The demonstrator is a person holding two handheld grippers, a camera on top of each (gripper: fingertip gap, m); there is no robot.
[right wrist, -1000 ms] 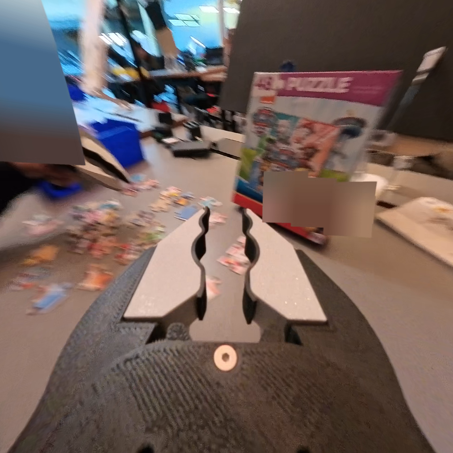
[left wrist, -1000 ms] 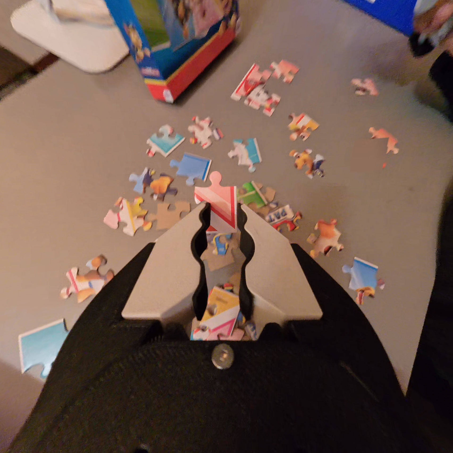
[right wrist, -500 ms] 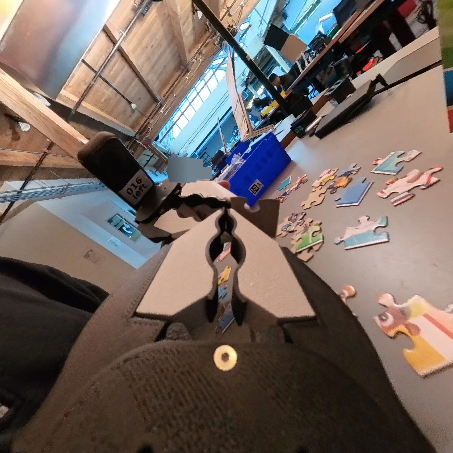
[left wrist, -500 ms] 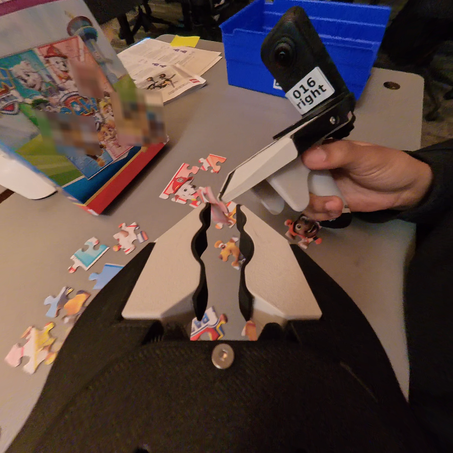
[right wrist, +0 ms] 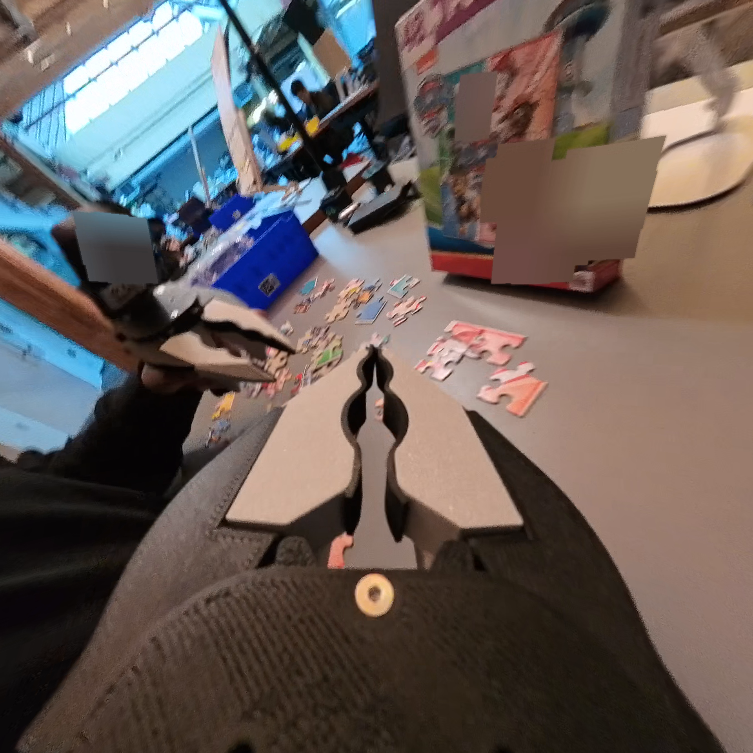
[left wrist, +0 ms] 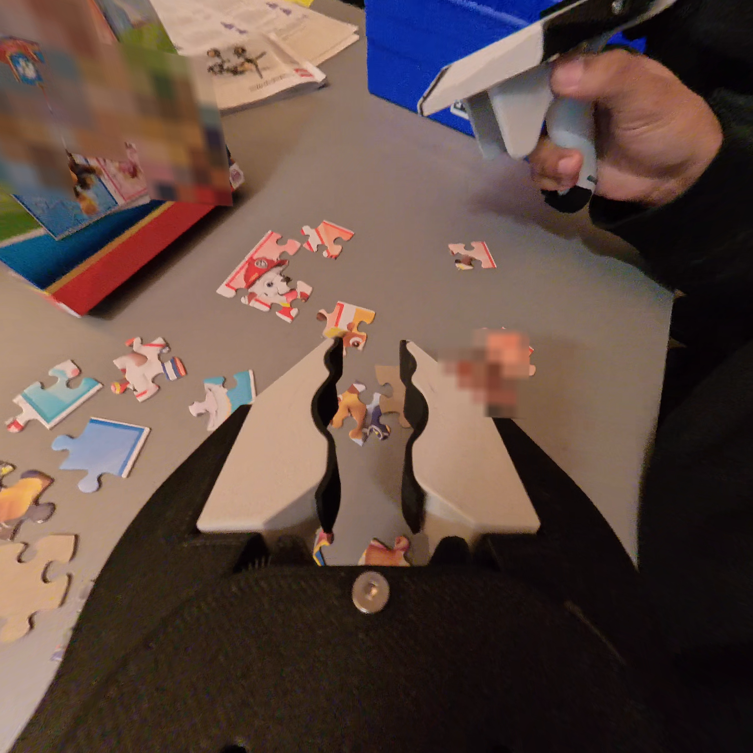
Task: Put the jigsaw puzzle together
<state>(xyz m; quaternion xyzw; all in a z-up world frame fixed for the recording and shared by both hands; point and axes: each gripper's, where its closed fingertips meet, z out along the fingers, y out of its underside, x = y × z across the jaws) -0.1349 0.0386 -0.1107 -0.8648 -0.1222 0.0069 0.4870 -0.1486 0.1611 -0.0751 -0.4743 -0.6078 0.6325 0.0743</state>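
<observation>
Hovering over the grey table (left wrist: 407,183), the left gripper (left wrist: 368,346) gapes with nothing between its fingers above scattered puzzle pieces (left wrist: 354,411); the right gripper (right wrist: 374,354) is pinched closed near the joined pink pieces (right wrist: 468,346).

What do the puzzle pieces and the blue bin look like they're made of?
The puzzle pieces look like printed cardboard: glossy picture faces, and a flipped one shows a plain tan back. The blue bin is probably moulded plastic, with smooth, evenly coloured walls.

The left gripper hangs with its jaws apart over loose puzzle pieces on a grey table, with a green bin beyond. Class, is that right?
Not quite. The bin is blue, not green, as the left wrist view shows. The left gripper does hang with jaws apart over puzzle pieces on the grey table.
</observation>
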